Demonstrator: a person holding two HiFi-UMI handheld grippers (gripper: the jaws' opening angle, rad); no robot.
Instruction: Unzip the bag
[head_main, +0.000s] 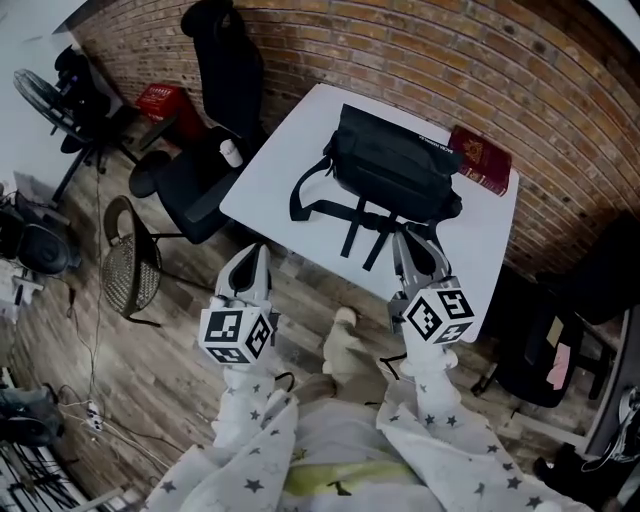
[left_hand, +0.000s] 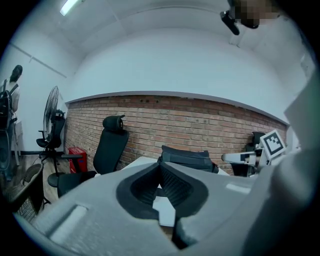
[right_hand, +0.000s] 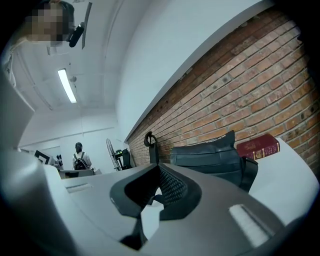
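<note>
We hold left tool (head_main: 252, 260) and right tool (head_main: 416, 243) closed, empty; bag (head_main: 395, 172) just beyond right tool, long axis left-right.

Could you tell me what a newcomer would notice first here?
A black bag lies in the middle of the white table, its straps trailing toward the person. A red book sits beside it, near the brick wall. The left gripper and right gripper hang short of the bag, jaws together, holding nothing.

A white table (head_main: 290, 150), black bag (head_main: 395, 170) on it, apparently red book (head_main: 482, 160) alongside
</note>
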